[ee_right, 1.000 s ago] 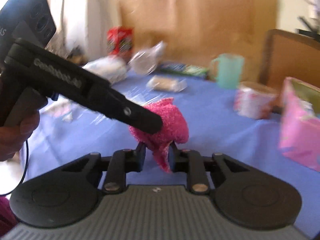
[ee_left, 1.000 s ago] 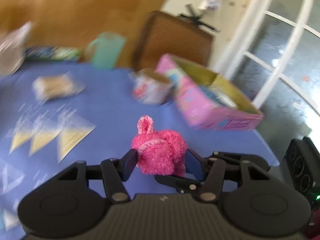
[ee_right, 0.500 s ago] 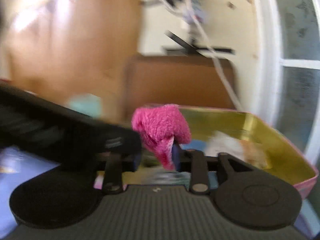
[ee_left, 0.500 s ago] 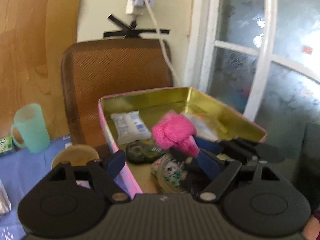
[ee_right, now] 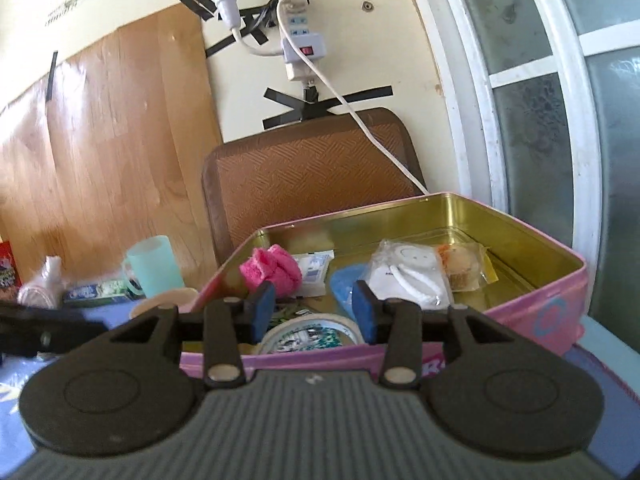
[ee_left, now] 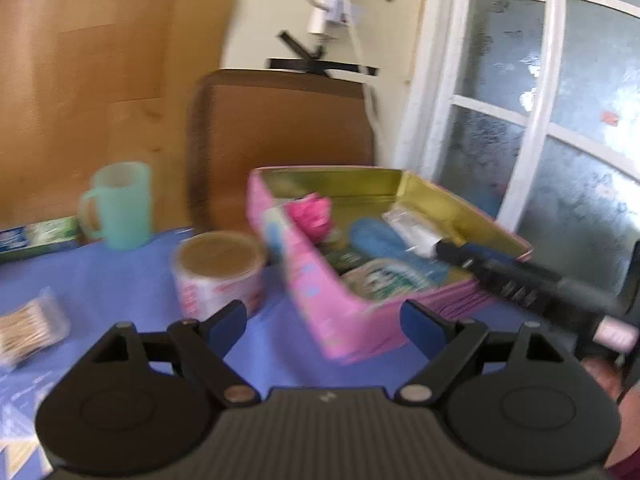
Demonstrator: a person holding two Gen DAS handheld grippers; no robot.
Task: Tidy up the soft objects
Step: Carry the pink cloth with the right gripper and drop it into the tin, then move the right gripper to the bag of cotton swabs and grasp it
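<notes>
- The pink sock lies bundled inside the tin, in its near-left corner against the left wall. I judge it was put there because the tin serves as the bin for soft things; it sits free, with no pad touching it.
- Around the sock in the tin: a white packet just right of it, a blue cloth farther right, a bagged mask beyond that, and a tape roll by the near wall.
- Outside the tin, off its left wall, stand a can and, farther left, a green mug. They are hard goods, likely none of this job.
- The right gripper hangs at the tin's near wall, aimed almost level across the rim. Its jaws are opening, about half apart, with nothing between them.
- The left gripper is off the tin's near-left corner, over the blue tablecloth, tilted somewhat downward. Its jaws are opening wide and hold nothing.
- Both tools look clear of the tin's contents, so the drop seems done.
</notes>
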